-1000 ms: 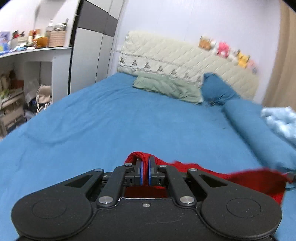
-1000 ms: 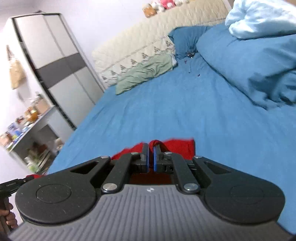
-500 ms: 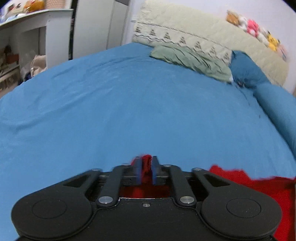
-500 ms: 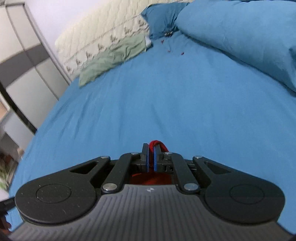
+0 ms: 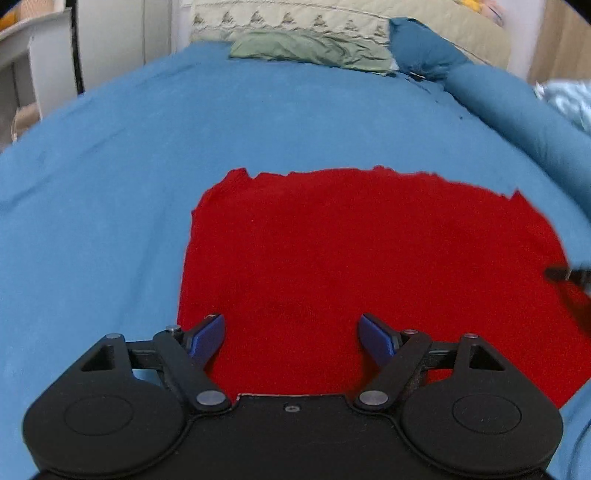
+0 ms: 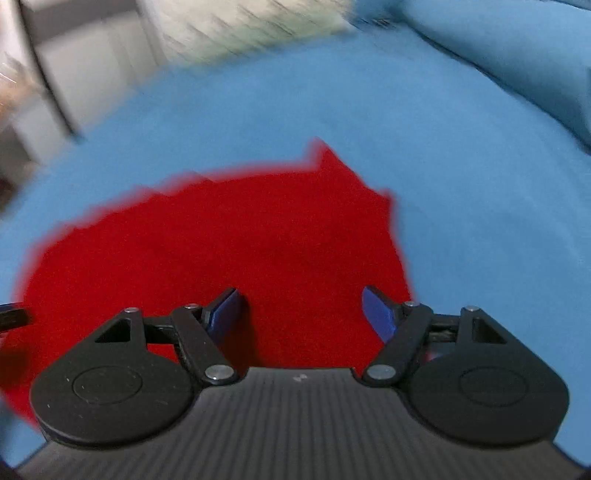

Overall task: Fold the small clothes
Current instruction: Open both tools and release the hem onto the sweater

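A red knitted garment [image 5: 369, 258] lies spread flat on the blue bed sheet [image 5: 110, 166]. My left gripper [image 5: 293, 332] is open and empty, just above the garment's near left part. The garment also shows in the right wrist view [image 6: 221, 240], which is blurred. My right gripper [image 6: 303, 306] is open and empty over the garment's near right part. A dark tip of the right gripper shows at the right edge of the left wrist view [image 5: 565, 275].
A green pillow [image 5: 314, 48] and a blue pillow [image 5: 424, 51] lie at the quilted headboard [image 5: 295, 14]. A rolled blue duvet [image 5: 524, 110] runs along the right side. A white wardrobe [image 5: 122, 37] and shelf [image 5: 22, 40] stand to the left.
Both grippers were shut on the red garment and carried it forward and down. Now both are open and the garment lies flat on the bed.
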Demonstrator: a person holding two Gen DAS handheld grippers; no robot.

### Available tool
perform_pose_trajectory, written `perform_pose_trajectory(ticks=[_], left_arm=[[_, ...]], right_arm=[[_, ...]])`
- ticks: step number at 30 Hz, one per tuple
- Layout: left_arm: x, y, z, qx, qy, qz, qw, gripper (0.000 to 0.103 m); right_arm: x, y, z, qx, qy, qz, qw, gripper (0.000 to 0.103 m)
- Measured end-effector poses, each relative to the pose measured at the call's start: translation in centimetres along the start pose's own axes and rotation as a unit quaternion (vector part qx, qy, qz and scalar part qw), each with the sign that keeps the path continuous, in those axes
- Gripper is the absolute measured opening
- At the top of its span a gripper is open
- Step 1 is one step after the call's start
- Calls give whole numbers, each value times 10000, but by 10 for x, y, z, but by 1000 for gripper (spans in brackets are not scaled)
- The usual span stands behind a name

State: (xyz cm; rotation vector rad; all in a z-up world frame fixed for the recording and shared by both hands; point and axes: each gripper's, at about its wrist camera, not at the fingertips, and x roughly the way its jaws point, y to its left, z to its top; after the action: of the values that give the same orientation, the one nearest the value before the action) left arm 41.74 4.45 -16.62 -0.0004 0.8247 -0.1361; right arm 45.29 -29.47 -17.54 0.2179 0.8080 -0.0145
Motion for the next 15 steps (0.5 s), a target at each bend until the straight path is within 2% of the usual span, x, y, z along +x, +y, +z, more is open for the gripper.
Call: perform_pose_trajectory(ticks=[1, 3, 7, 10, 12, 15], left_arm=[[0, -5, 2, 145, 82, 89, 9998, 84], [-2, -9, 10, 148, 200, 187, 9995, 84], [-28, -6, 22, -52, 92, 154, 9998, 84], [-51, -24, 35, 33, -11, 160, 9999, 85], [-69, -40, 37, 144, -158, 49, 9998, 100], [-81, -66, 40, 254, -250, -120, 9993, 103]], right_arm=[[-1, -1, 0, 77, -110, 7, 9999, 87], [-2, 2, 2, 239, -60, -108, 9996, 88], [-18, 14, 10, 61, 5, -191, 9998, 88], [-61, 12, 20, -37, -438, 192, 9988, 92], [-90, 8, 22, -175, -598, 228, 9978, 95], [-120, -6, 23, -369, -713, 19, 9968, 96]])
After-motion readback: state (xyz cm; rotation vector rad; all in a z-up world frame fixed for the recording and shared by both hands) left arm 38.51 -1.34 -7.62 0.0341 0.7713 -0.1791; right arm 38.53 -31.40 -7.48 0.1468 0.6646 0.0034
